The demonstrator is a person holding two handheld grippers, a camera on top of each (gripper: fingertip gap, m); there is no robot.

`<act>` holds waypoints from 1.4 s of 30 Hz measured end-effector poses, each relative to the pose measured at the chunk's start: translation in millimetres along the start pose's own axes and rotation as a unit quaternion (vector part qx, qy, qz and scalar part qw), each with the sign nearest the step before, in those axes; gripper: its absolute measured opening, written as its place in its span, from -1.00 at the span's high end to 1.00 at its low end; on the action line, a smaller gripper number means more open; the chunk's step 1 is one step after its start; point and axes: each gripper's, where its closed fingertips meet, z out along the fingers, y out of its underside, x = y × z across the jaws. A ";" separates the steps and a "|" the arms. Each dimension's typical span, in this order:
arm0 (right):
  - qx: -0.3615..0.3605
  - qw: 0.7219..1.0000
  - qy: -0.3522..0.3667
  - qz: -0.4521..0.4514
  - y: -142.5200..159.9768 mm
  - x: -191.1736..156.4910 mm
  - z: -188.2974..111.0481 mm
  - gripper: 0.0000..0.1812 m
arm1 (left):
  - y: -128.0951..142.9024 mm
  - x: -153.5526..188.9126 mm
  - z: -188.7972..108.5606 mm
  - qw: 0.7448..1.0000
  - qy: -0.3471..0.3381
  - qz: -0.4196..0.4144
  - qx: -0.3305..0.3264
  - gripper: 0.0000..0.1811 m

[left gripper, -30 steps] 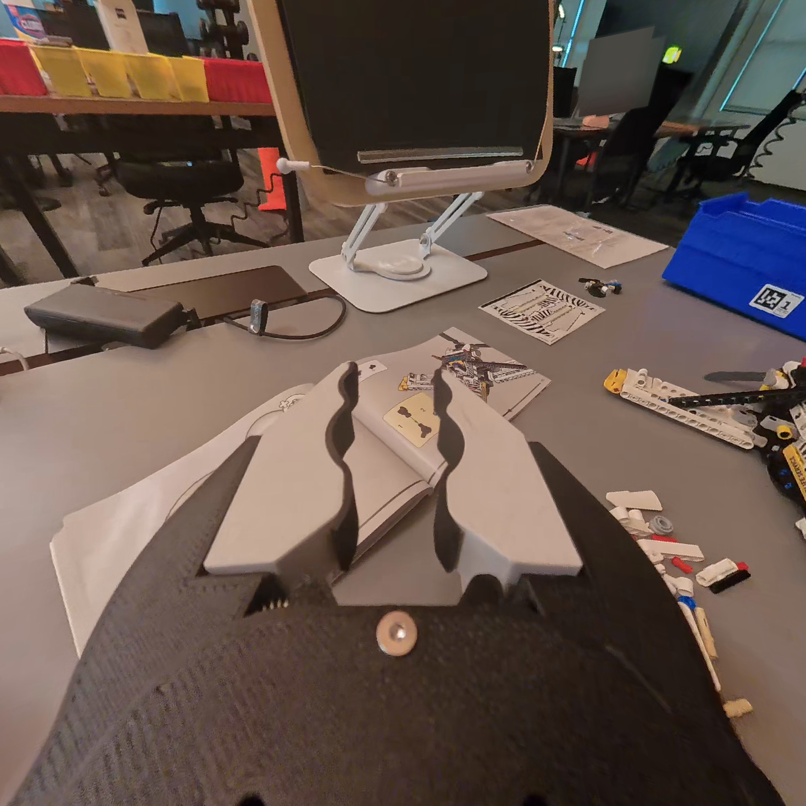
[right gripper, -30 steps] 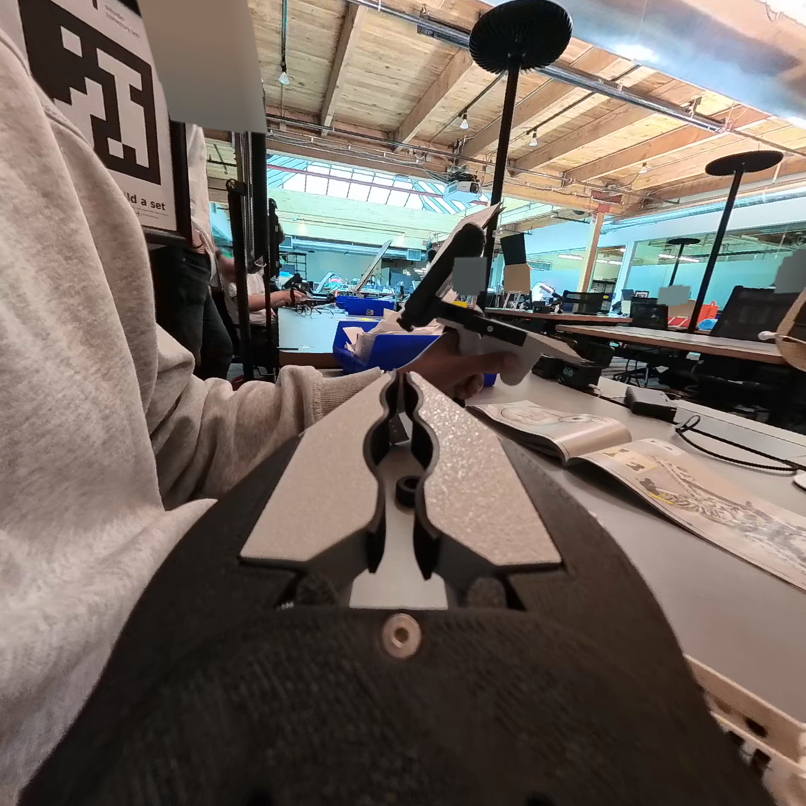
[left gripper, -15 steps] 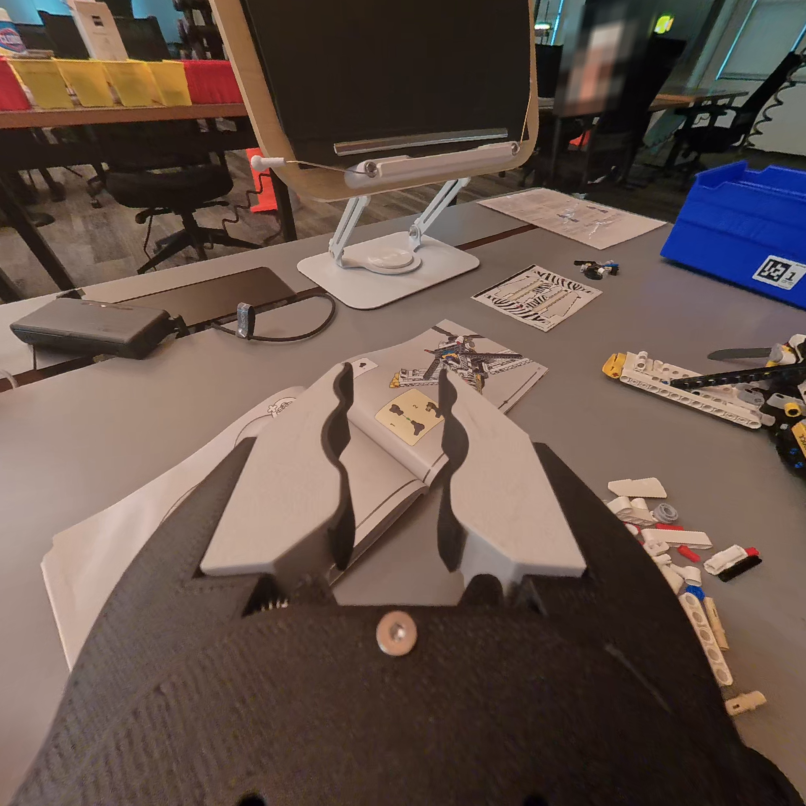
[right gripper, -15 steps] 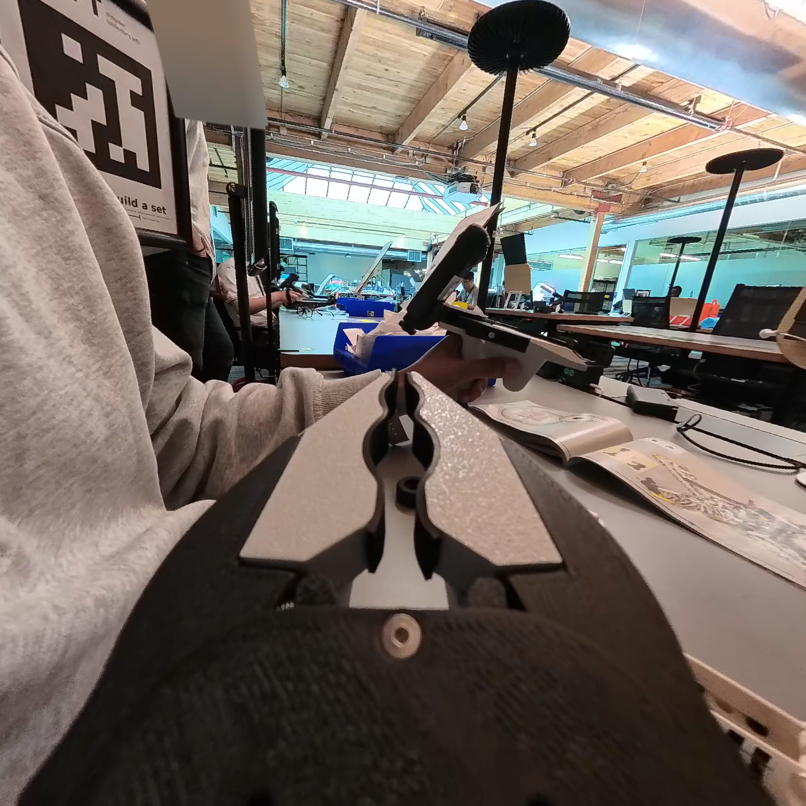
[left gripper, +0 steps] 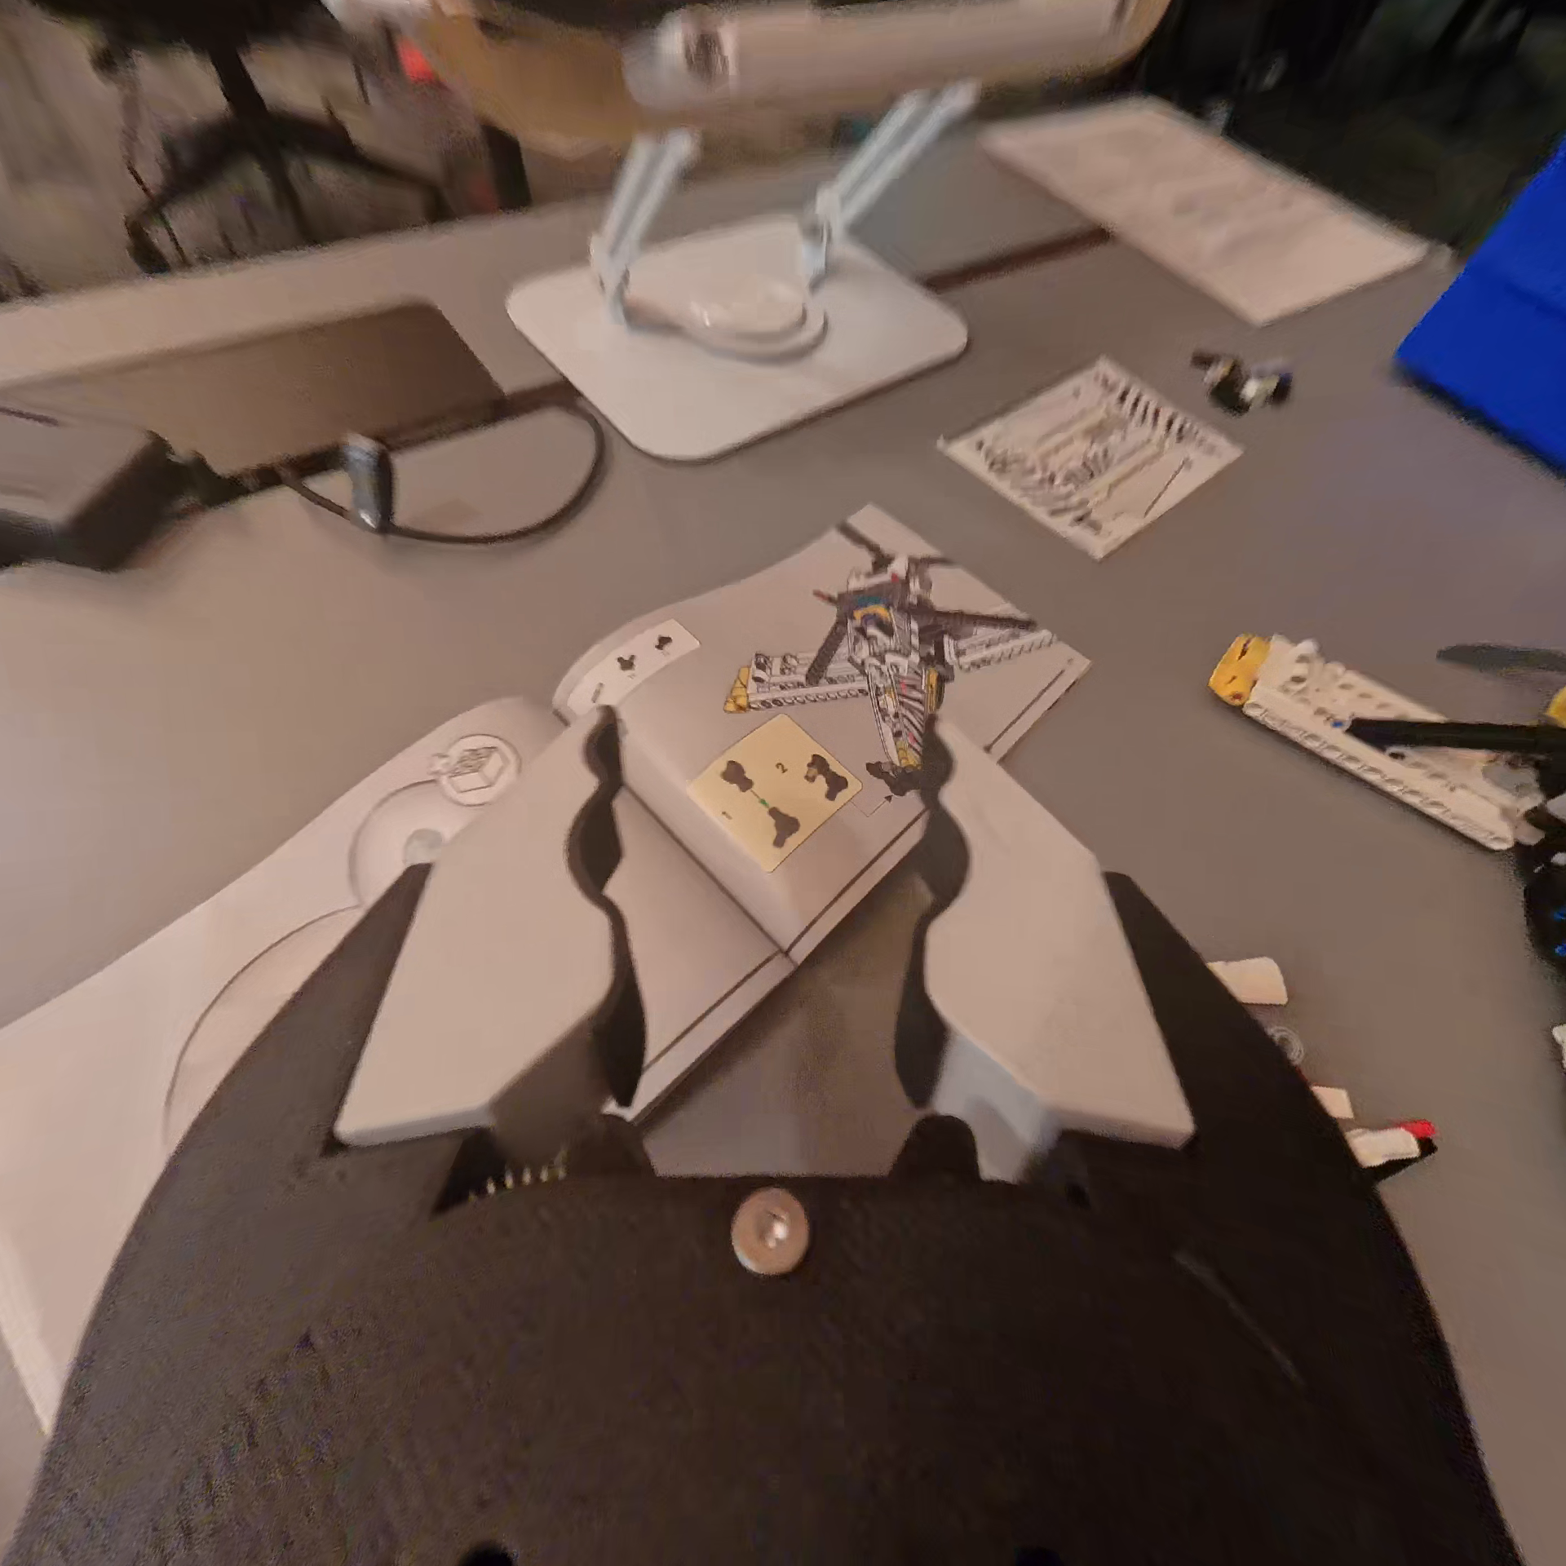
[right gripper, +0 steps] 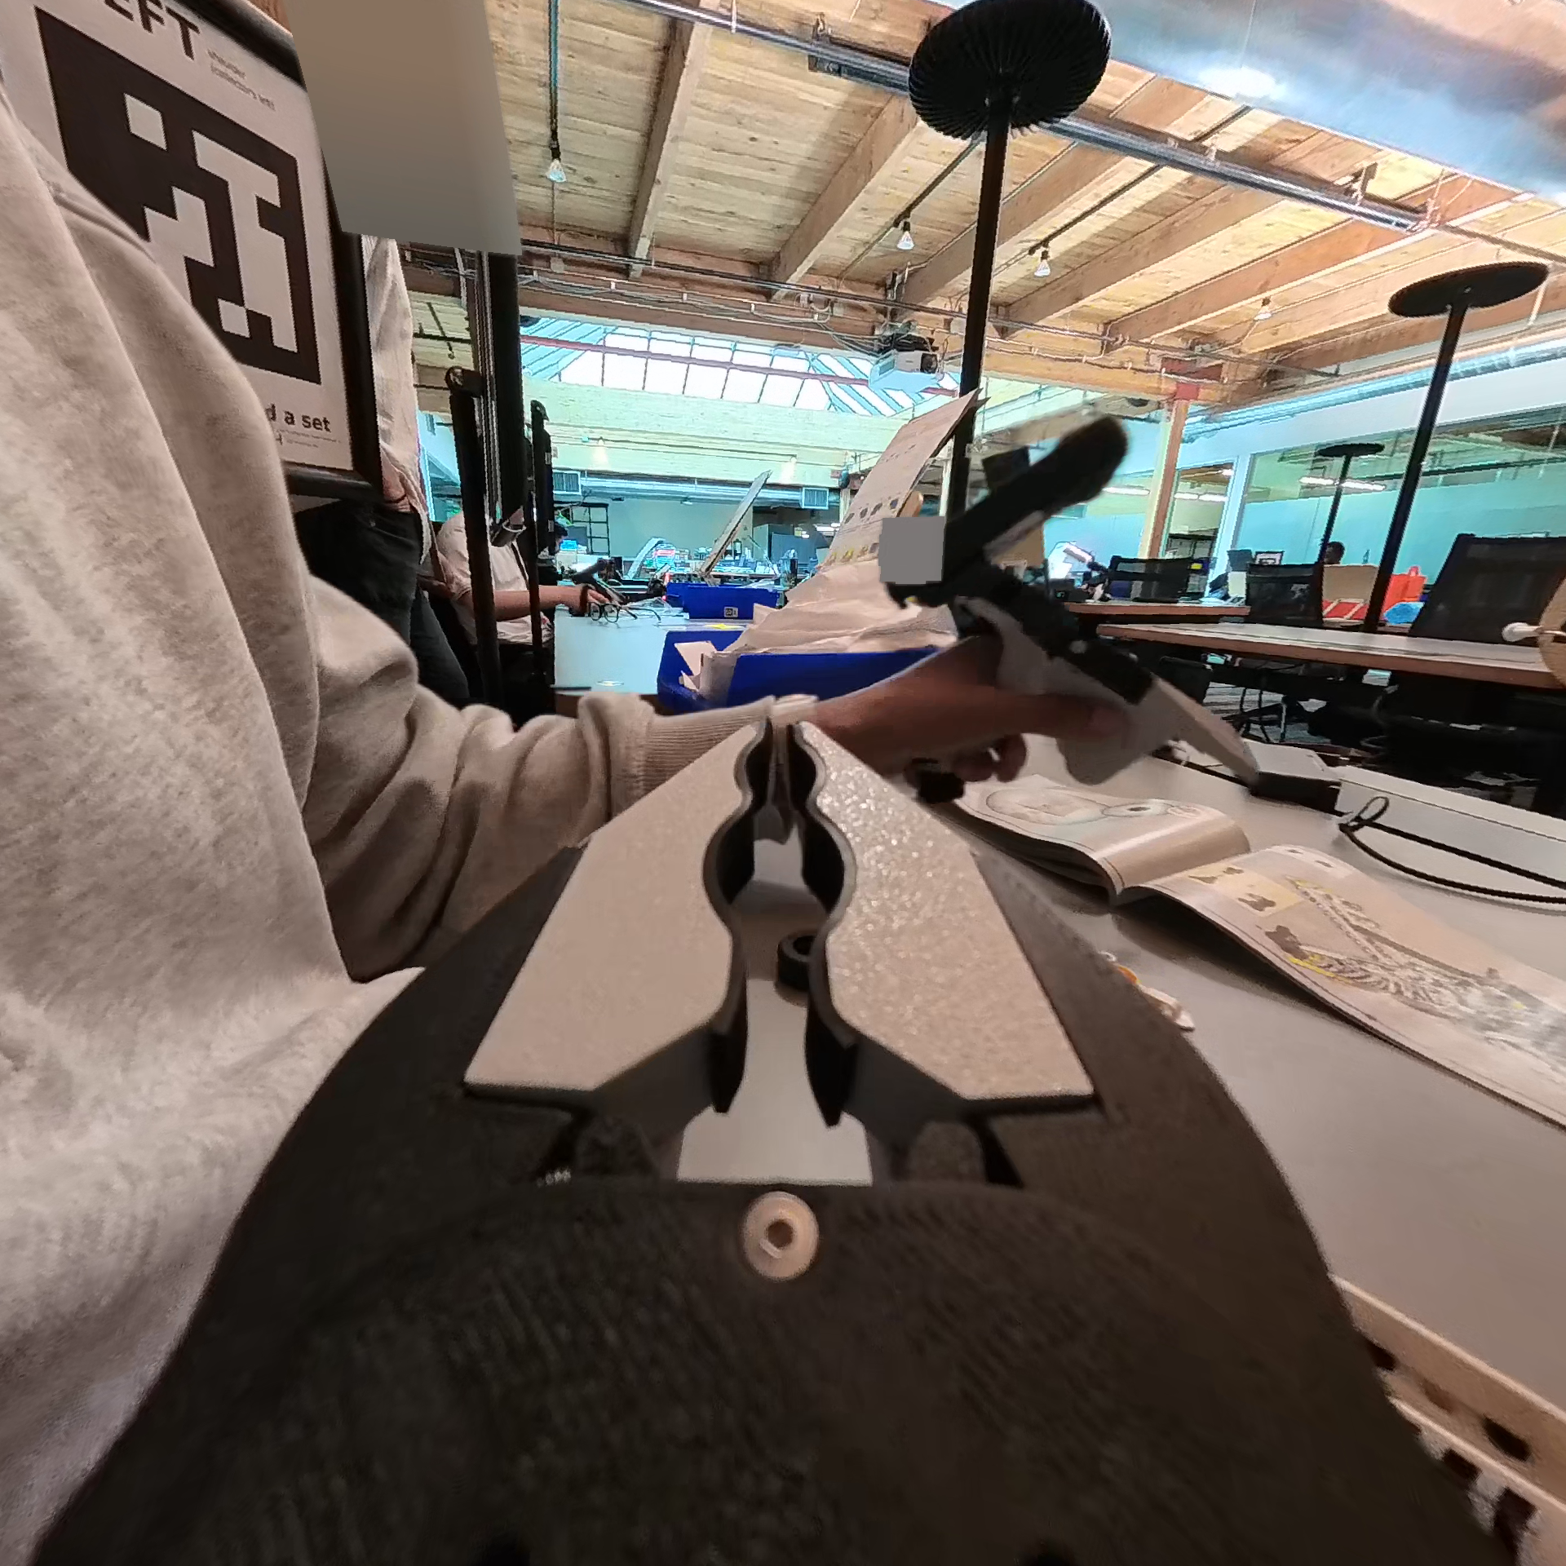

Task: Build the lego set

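The left claw (left gripper: 767,746) hangs just above the open instruction booklet (left gripper: 813,729) on the grey desk (left gripper: 254,644), its two fingers spread wide with nothing between them — the booklet's yellow inset panel shows in the gap. Beyond the booklet stands the white base of a tablet stand (left gripper: 737,347), and to the right of the booklet lies a small sheet of black-and-white striped stickers (left gripper: 1093,453). Farther right of the booklet rests the partly built lego model (left gripper: 1373,746), a white beam with a yellow end, and nearer than that a scatter of small loose lego pieces (left gripper: 1322,1093) lies at the desk's right side. A blue bin (left gripper: 1500,339) sits right of the sticker sheet. The right claw (right gripper: 780,733) is held low near the person's grey sleeve (right gripper: 254,720), its tips nearly touching; whether they pinch anything I cannot tell. A small black ring piece (right gripper: 796,962) lies on the desk under its fingers. From this side the left claw (right gripper: 1203,737) tilts down over the booklet (right gripper: 1186,856).
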 end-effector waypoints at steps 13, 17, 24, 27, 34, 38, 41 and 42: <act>0.007 1.000 -0.004 -0.003 -8.8 -7.0 -9.2 0.97 | 54.3 7.6 72.8 0.978 -0.046 0.057 -0.195 0.18; 0.009 1.000 -0.004 0.002 -10.5 -6.7 -10.8 0.97 | 56.9 19.7 74.2 0.980 -0.003 0.040 -0.193 0.48; 0.001 1.000 -0.004 -0.009 -8.6 -9.1 -10.2 0.97 | 56.7 28.9 75.0 0.979 0.041 0.032 -0.195 1.00; -0.001 1.000 -0.002 -0.009 -8.1 -8.6 -8.8 0.97 | 47.7 34.5 73.4 0.981 0.037 0.021 -0.187 0.99; -0.005 1.000 -0.002 -0.012 -8.0 -10.0 -6.4 0.97 | 28.7 56.2 107.3 0.978 -0.013 0.093 -0.184 -0.13; 0.005 1.000 -0.004 -0.008 -9.5 -9.3 -8.5 0.97 | 35.3 55.2 125.9 0.974 -0.020 0.078 -0.214 -0.15; 0.010 1.000 -0.005 0.001 -11.5 -8.0 -10.4 0.96 | 37.5 55.2 126.8 0.976 -0.010 0.061 -0.209 -0.14; 0.013 1.000 -0.006 0.005 -12.5 -7.7 -11.0 0.96 | 37.8 55.1 126.7 0.976 -0.011 0.061 -0.207 -0.15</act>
